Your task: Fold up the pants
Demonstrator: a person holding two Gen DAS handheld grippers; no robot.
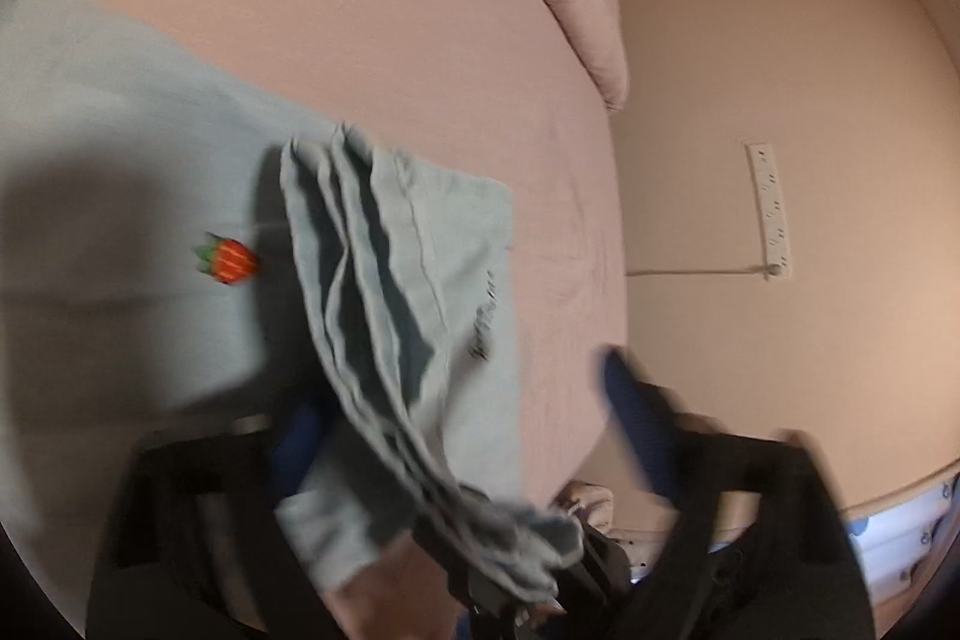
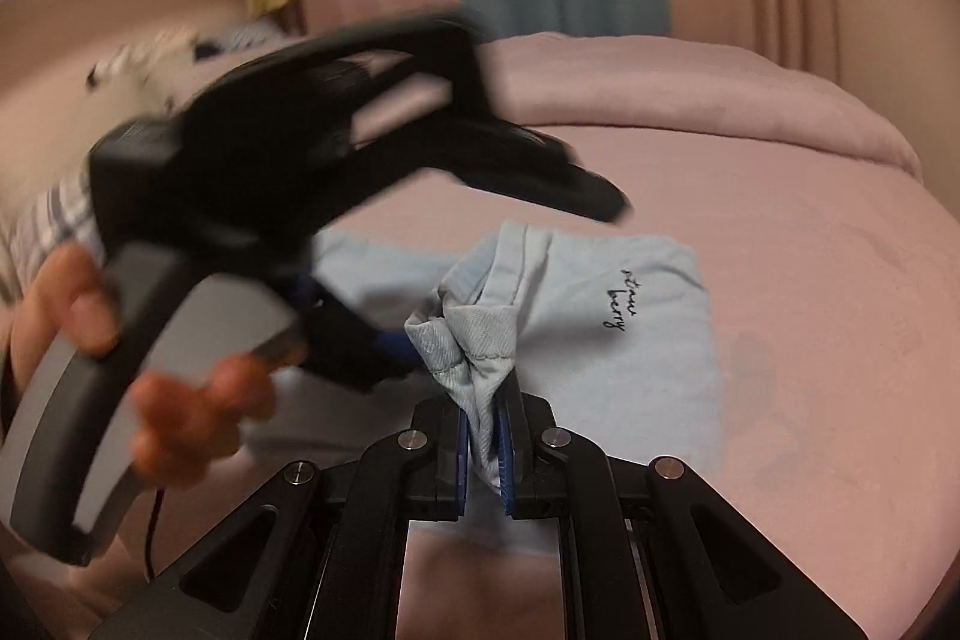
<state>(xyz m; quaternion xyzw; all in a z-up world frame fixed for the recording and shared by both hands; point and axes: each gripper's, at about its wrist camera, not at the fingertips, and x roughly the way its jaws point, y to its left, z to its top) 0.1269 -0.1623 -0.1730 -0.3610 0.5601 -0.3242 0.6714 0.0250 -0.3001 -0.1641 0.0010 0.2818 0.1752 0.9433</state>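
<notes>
The right hand-held gripper (image 2: 483, 436) is closed down tight on a bunched wad of the pale blue pants (image 2: 606, 322), its blue pads pinching the gathered hem with cloth spilling out just ahead of the tips. The rest of the garment lies flat on the pink bed (image 2: 810, 292) ahead of and to the right of that hand-held gripper, script lettering (image 2: 621, 299) facing up. The left hand-held gripper (image 1: 462, 430) has its fingers spread wide; in its own view the lifted fold of pants hangs between them, brushing the left finger while the right one stands clear, so it appears to hold nothing. A small strawberry patch (image 1: 227, 261) shows on the flat cloth off to its left. The main risk, as I judge it, is that everything rides on one thick, lumpy pinch: layers could slip out unevenly, or pulling from a single point could drag the flat part across the sheet and skew the fold. The left hand-held gripper, blurred as if moving quickly, could also snag the hanging fold or close on too few layers. Much is uncertain: blur smears the left fingers in both views, so exact contact with the cloth is hard to tell; the person's hand (image 2: 78, 304) and the device body cover the pants to the left of the right hand-held gripper; the garment's far end runs out of the left view, and how many layers sit in the pinch cannot be counted.
</notes>
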